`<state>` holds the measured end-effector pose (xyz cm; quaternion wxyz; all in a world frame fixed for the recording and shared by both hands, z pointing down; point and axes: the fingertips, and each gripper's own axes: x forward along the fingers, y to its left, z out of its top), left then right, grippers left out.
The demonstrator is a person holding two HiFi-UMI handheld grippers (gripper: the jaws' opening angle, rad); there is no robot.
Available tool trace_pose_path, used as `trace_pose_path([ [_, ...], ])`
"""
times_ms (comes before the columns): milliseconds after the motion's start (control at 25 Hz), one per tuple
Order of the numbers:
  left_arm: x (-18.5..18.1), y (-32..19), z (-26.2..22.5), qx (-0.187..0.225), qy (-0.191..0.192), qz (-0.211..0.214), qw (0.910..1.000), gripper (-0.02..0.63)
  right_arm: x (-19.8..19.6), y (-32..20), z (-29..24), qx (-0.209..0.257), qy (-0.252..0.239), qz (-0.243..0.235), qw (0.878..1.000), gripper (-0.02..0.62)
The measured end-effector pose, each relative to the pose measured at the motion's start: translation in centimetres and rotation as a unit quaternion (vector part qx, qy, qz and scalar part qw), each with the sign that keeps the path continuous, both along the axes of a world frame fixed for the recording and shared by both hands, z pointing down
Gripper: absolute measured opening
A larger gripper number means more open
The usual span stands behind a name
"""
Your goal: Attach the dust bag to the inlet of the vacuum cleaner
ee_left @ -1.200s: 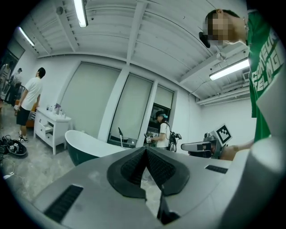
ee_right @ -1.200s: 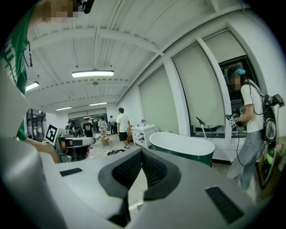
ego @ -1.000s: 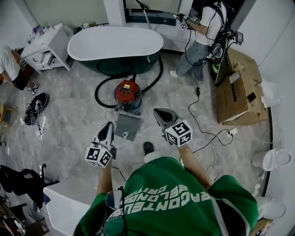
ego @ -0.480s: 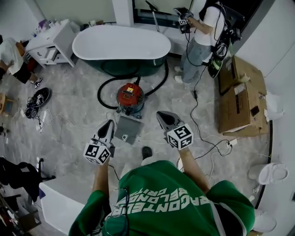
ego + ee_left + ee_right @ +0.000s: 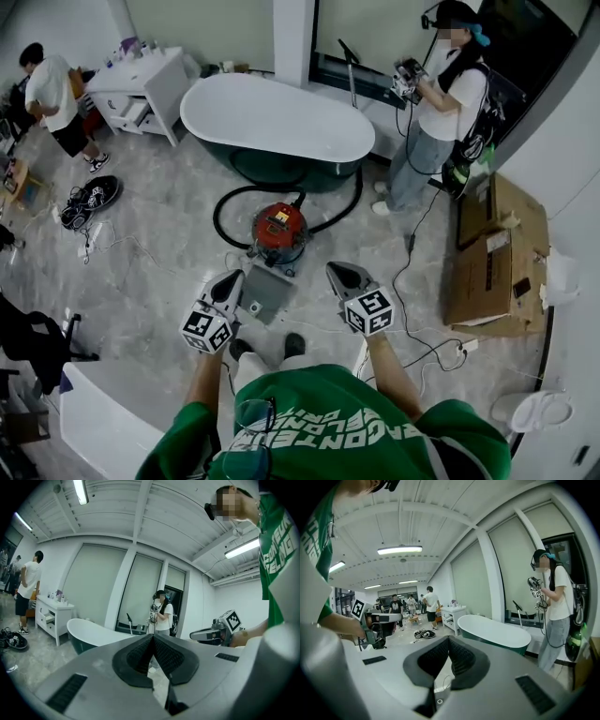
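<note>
A: Any clutter around the vacuum cleaner (image 5: 279, 232)?

B: Yep. Black hose (image 5: 221, 204) looped over the floor beside it, bathtub (image 5: 277, 117) right behind, cardboard box (image 5: 492, 253) off to the right.

A: And the dust bag (image 5: 267, 291)?

B: Flat on the floor just in front of the vacuum, long side running back toward the feet. Left gripper (image 5: 231, 279) hovering just beside it, right gripper (image 5: 337, 273) further off. Fingers pressed together on both, holding nothing.

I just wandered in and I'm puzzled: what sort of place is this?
Probably a mock bathroom in a studio: a bathtub, a toilet and a white cabinet, yet cardboard boxes sit by the wall.
</note>
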<state>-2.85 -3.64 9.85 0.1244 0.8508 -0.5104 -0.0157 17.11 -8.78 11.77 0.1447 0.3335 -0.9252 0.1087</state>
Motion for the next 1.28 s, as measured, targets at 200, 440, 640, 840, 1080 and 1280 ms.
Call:
trace_pose_path([
  [200, -0.9, -0.2, 0.6, -0.004, 0.002, -0.001, 1.0, 0.004, -1.7, -0.3, 0.3, 0.0, 0.007, -0.015, 1.0, 0.008],
  [440, -2.3, -0.1, 1.2, -0.009, 0.003, -0.003, 0.9999, 0.003, -3.8, -0.1, 0.9, -0.005, 0.011, -0.029, 1.0, 0.009],
  [640, -3.5, -0.1, 2.3, -0.017, 0.001, 0.003, 0.9999, 0.005, -5.7, 0.1, 1.7, -0.008, 0.017, -0.041, 0.999, 0.008],
  [840, -5.1, -0.2, 4.0, -0.03, -0.004, 0.012, 0.9995, 0.003, -7.7, 0.2, 3.1, -0.018, 0.025, -0.054, 0.998, 0.008],
  [1080, -7.7, -0.4, 6.5, -0.046, -0.008, 0.022, 0.9987, 0.003, -10.8, -0.5, 5.2, -0.025, 0.031, -0.068, 0.997, 0.008],
  [1280, -10.1, -0.7, 9.3, -0.062, -0.012, 0.03, 0.9976, 0.004, -13.2, -1.1, 7.7, -0.037, 0.04, -0.076, 0.996, 0.008],
])
